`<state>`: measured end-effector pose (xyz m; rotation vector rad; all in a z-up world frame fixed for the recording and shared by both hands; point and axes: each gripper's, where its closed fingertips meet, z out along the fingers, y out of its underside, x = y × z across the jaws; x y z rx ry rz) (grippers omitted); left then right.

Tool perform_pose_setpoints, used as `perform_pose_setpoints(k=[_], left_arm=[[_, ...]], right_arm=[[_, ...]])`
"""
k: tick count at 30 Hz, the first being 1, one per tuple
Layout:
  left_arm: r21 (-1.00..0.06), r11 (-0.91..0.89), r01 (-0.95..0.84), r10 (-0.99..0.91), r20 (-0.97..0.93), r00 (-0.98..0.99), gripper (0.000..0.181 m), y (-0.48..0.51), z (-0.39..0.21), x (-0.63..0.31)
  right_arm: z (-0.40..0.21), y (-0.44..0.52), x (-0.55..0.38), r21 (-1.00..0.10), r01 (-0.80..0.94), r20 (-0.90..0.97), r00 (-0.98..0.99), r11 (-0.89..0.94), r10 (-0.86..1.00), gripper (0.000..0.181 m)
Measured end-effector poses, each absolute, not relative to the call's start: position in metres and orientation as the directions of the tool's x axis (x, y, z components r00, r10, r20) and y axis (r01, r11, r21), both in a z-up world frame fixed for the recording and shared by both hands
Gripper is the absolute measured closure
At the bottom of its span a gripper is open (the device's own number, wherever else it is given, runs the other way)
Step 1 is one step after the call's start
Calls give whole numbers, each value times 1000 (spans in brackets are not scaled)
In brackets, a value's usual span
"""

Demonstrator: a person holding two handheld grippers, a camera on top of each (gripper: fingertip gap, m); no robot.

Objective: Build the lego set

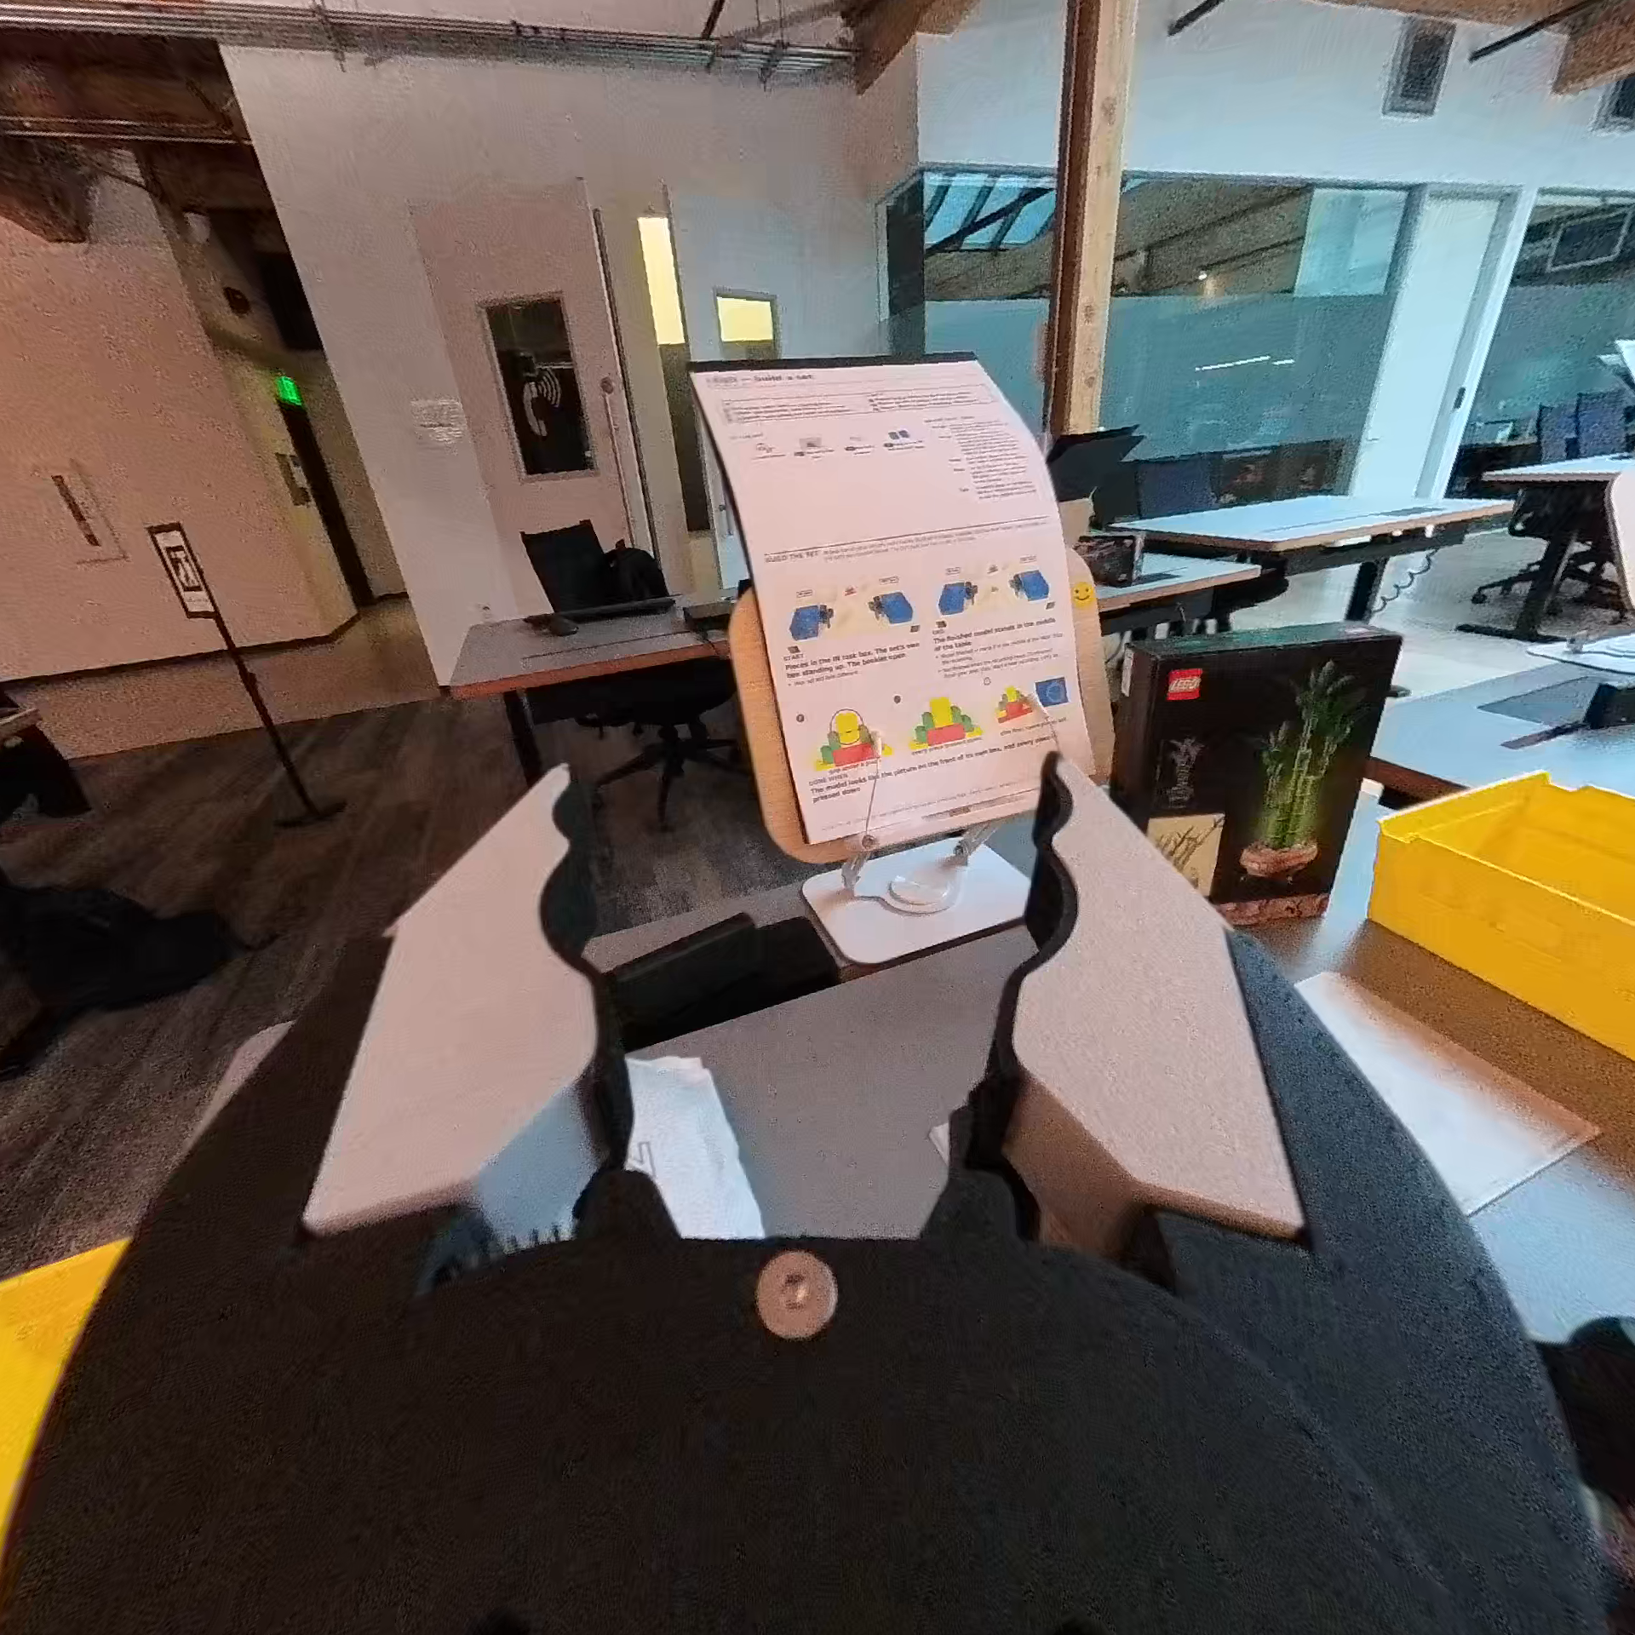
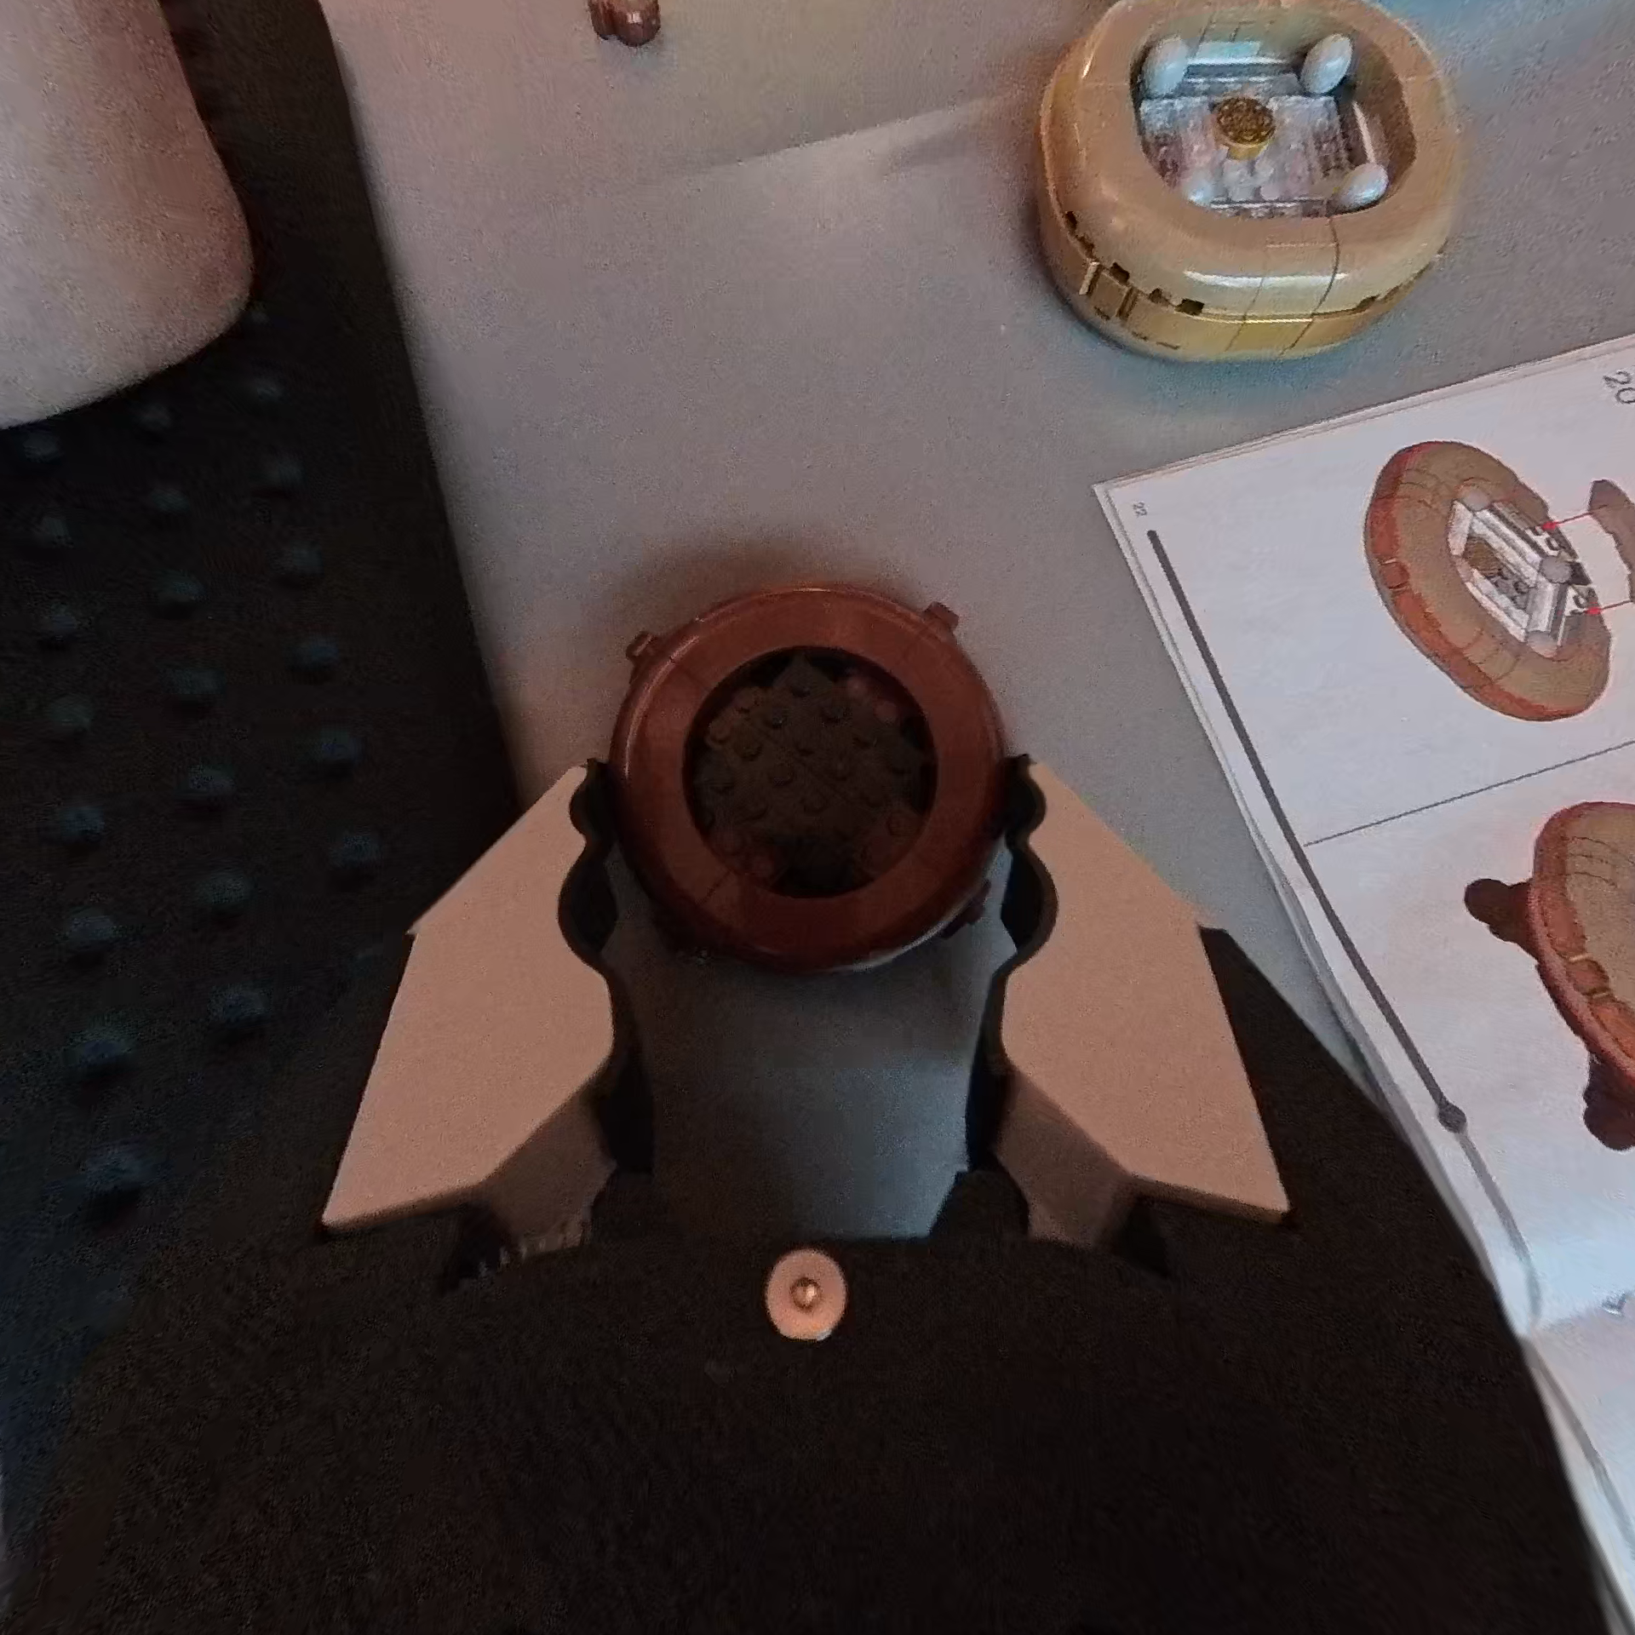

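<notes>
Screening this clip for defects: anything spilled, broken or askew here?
Nothing stands out. The right gripper brackets the intact brown ring assembly; the tan base sits upright on the table, and the set's box stands upright.

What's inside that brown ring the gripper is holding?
Inside the brown ring sits a dark studded plate filling the opening. What lies beneath that plate, and the ring's underside, is covered from view.
</notes>
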<state>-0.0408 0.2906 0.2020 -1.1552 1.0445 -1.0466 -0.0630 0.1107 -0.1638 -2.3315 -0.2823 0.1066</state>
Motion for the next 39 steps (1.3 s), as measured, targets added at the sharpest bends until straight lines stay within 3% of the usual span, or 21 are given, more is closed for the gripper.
perform_pose_setpoints(k=[6, 10, 14, 17, 20, 26, 30, 33, 35, 36, 39], left_arm=[[-997, 34, 70, -999, -34, 11, 80, 239, 192, 12], [-1000, 0, -29, -978, 6, -209, 79, 197, 161, 45], [-977, -114, -180, -897, 179, -404, 81, 176, 109, 49], [-922, -94, -375, -895, 243, -373, 78, 188, 27, 33], [-890, -182, -419, -858, 352, -375, 79, 188, -25, 4], [-834, -311, -457, -701, 526, -482, 84, 149, -58, -49], [-806, -348, -479, -568, 588, -575, 83, 117, -53, -65], [-766, -401, -502, -423, 641, -640, 95, 97, -40, -73], [-759, -392, -519, -371, 647, -666, 114, 89, -39, -78], [-743, -412, -528, -309, 659, -686, 133, 87, -32, -83], [-715, -474, -513, -215, 659, -720, 152, 90, -17, -92]], right_arm=[[-161, 111, -63, -723, 223, 64, 964, -654, 259, 92], [-148, 112, -57, -721, 374, 276, 927, -584, 253, 92], [-133, 110, -52, -675, 524, 468, 848, -519, 248, 93], [-127, 107, -48, -606, 632, 592, 764, -484, 256, 93], [-117, 105, -49, -556, 709, 676, 689, -434, 261, 93], [-83, 105, -62, -501, 805, 767, 583, -316, 267, 93], [-49, 107, -79, -522, 822, 786, 567, -227, 248, 93], [-28, 110, -92, -562, 812, 780, 583, -157, 228, 93], [-21, 111, -98, -573, 810, 779, 585, -124, 225, 94], [-21, 113, -98, -565, 816, 787, 577, -121, 219, 94], [-21, 115, -97, -562, 821, 800, 570, -101, 186, 94]])
